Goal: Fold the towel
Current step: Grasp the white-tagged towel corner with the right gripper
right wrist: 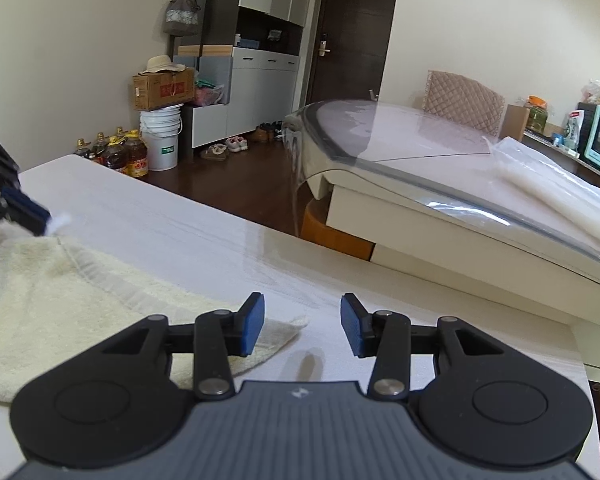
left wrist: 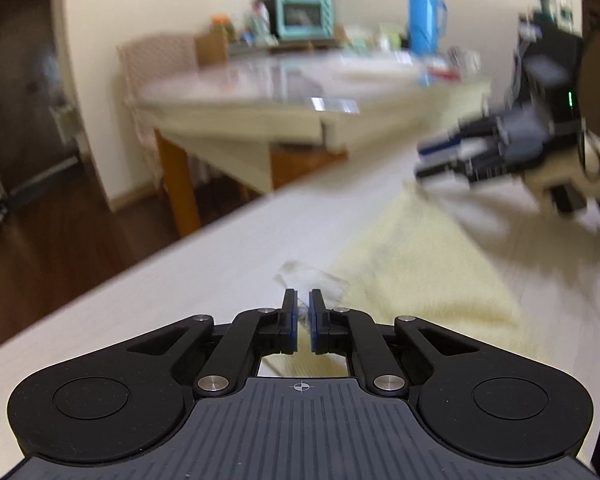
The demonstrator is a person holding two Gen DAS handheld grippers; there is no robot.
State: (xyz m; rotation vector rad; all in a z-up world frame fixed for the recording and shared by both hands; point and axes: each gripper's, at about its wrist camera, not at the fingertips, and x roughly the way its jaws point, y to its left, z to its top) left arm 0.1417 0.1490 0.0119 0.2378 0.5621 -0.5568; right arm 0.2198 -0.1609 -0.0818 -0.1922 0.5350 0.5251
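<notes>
A pale yellow towel (left wrist: 420, 272) lies spread on the white table (left wrist: 160, 288). My left gripper (left wrist: 303, 296) has its jaws nearly together on the towel's corner, where a thin white label (left wrist: 312, 280) sticks out past the tips. From the right wrist view, the left gripper (right wrist: 40, 216) sits at the towel's (right wrist: 60, 300) far left corner with a white tuft at its tips. My right gripper (right wrist: 303, 312) is open just above the table, its left finger over another towel corner (right wrist: 288, 326), nothing between the pads. The left wrist view shows the right gripper (left wrist: 424, 160) blurred, over the towel's far end.
The white table's (right wrist: 180, 220) edge runs close ahead of both grippers, with dark wood floor (right wrist: 240, 172) beyond. A glass-topped table (right wrist: 420, 152) holding a plastic bag (right wrist: 560, 196) stands close on the right. A padded chair (right wrist: 464, 100) is behind it.
</notes>
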